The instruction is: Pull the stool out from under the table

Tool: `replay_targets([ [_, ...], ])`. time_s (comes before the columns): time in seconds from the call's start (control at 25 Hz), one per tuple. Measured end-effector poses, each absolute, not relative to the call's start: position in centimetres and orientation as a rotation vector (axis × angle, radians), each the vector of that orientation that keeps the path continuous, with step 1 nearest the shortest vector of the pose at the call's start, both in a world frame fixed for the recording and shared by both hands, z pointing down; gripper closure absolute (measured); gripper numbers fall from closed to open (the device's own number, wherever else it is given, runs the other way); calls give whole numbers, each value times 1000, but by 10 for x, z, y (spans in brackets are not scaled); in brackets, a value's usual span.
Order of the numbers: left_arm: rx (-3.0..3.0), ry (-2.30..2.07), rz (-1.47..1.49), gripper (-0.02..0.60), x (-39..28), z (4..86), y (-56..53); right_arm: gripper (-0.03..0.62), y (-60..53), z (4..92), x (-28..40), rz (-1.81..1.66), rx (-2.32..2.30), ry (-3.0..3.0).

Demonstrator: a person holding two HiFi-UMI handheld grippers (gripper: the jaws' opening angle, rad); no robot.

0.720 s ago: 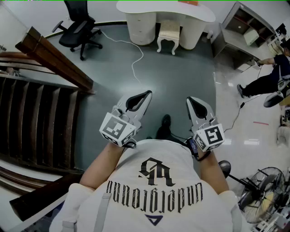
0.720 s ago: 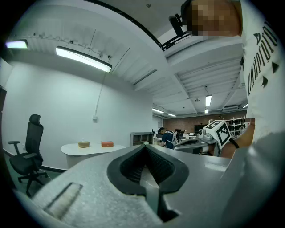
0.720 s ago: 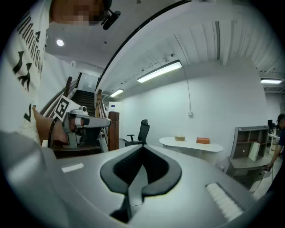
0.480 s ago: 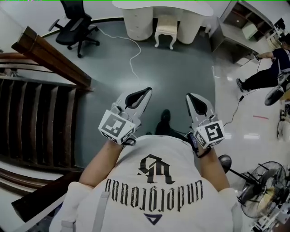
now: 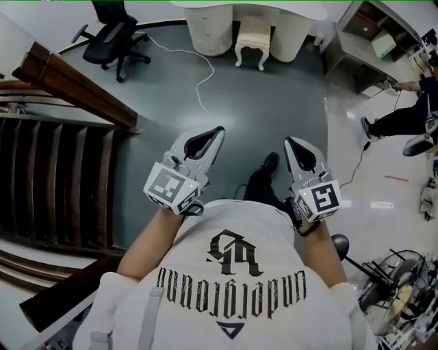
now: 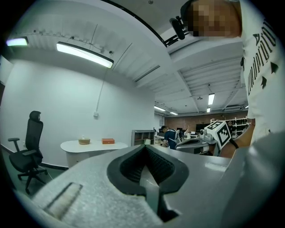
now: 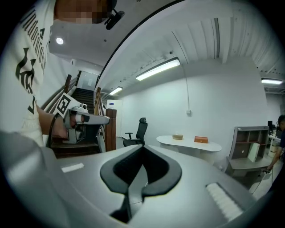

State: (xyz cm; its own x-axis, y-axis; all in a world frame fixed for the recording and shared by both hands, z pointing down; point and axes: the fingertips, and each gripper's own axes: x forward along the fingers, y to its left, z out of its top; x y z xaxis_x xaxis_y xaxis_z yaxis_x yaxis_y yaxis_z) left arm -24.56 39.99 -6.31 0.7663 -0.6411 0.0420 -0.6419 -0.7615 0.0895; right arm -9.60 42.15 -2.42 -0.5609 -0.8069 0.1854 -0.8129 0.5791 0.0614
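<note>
Presently: left gripper [image 5: 217, 130] and right gripper [image 5: 289, 142], jaws fully together, nothing held, near the torso [image 5: 233, 273]. Stool [image 5: 252, 37] far ahead, tucked under white table [image 5: 205, 31], well apart from both.

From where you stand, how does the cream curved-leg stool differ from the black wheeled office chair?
The cream stool is backless on curved legs; the black office chair has a tall back, armrests and a wheeled base. The stool sits tucked at the white table; the chair stands in the open. Both stand upright on the grey floor.
</note>
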Motion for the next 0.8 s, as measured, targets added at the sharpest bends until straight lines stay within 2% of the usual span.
replay_targets([
  [0.2,2857,-1069,23,574,-213,-59,348,592,371,-17,-63,47,1323,-2639],
  [0.8,2838,-1102,168,574,-47,-50,191,592,197,-18,115,117,1265,-2707],
])
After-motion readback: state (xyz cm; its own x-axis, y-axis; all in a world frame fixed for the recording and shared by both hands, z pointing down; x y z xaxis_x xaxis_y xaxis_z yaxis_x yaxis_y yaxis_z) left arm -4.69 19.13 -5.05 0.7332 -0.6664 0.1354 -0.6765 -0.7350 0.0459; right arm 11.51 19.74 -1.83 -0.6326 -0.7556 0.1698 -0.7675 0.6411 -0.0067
